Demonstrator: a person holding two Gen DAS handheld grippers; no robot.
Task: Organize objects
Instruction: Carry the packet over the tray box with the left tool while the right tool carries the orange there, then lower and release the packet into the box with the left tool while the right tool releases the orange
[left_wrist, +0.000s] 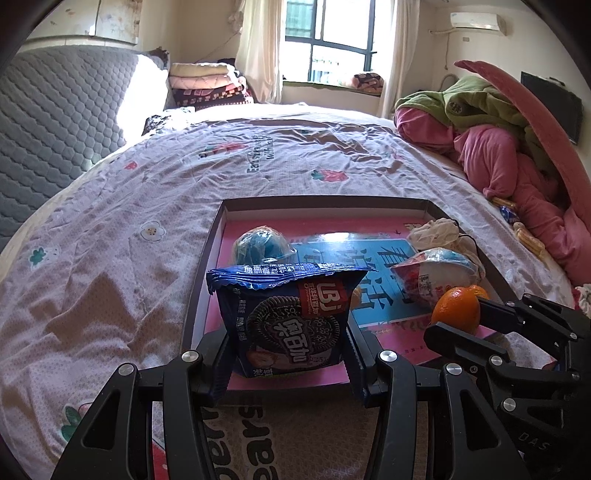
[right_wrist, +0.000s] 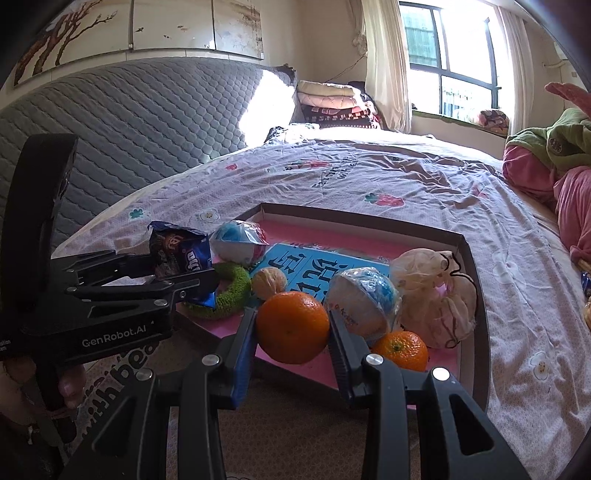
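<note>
I see my left gripper (left_wrist: 288, 350) clamped on a blue foil cookie packet (left_wrist: 291, 317), held over the near edge of the shallow pink-lined cardboard tray (right_wrist: 476, 295) on the bed. My right gripper (right_wrist: 291, 332) is clamped on a round orange mandarin (right_wrist: 292, 326), also over the tray's near edge.
</note>
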